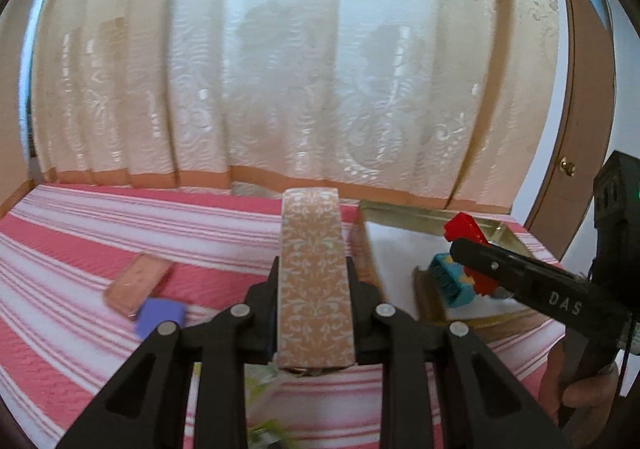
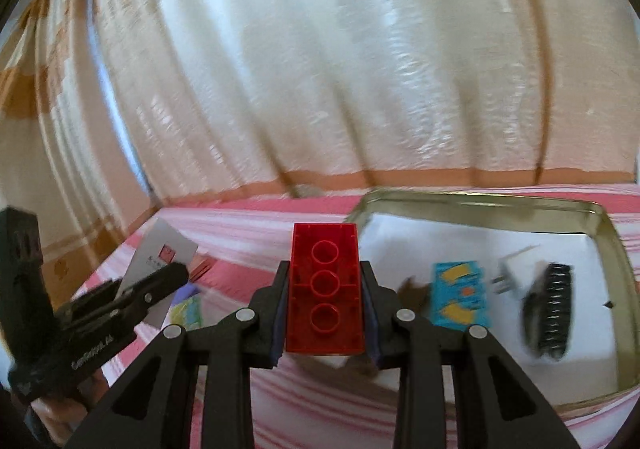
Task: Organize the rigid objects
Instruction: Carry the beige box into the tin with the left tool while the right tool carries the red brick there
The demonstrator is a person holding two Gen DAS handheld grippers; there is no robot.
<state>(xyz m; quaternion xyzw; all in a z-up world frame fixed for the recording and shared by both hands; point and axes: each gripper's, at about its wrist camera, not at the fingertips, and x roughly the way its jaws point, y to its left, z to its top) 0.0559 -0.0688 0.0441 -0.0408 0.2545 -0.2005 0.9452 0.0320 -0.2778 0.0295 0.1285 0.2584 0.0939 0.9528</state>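
Observation:
My left gripper [image 1: 313,269] is shut on a long tan box with a white floral pattern [image 1: 314,277], held above the striped bed. Seen from the right wrist, the same gripper [image 2: 176,273] holds the box [image 2: 160,269] at the left. My right gripper [image 2: 325,269] is shut on a red toy brick [image 2: 325,289], its hollow underside facing the camera. From the left wrist that brick [image 1: 466,229] and the right gripper [image 1: 460,245] hang over the metal tin [image 1: 400,209]. The white-lined tin [image 2: 608,249] holds a turquoise box [image 2: 460,297], a black spring-like object [image 2: 550,313] and a small plug-like piece [image 2: 504,277].
A pink flat case [image 1: 136,283] and a blue-violet block [image 1: 160,315] lie on the pink-and-white striped bedspread [image 1: 100,225] at the left. A cream curtain [image 1: 280,69] hangs behind the bed. A brown door [image 1: 588,129] stands at the right. A hand [image 1: 580,393] grips the right tool.

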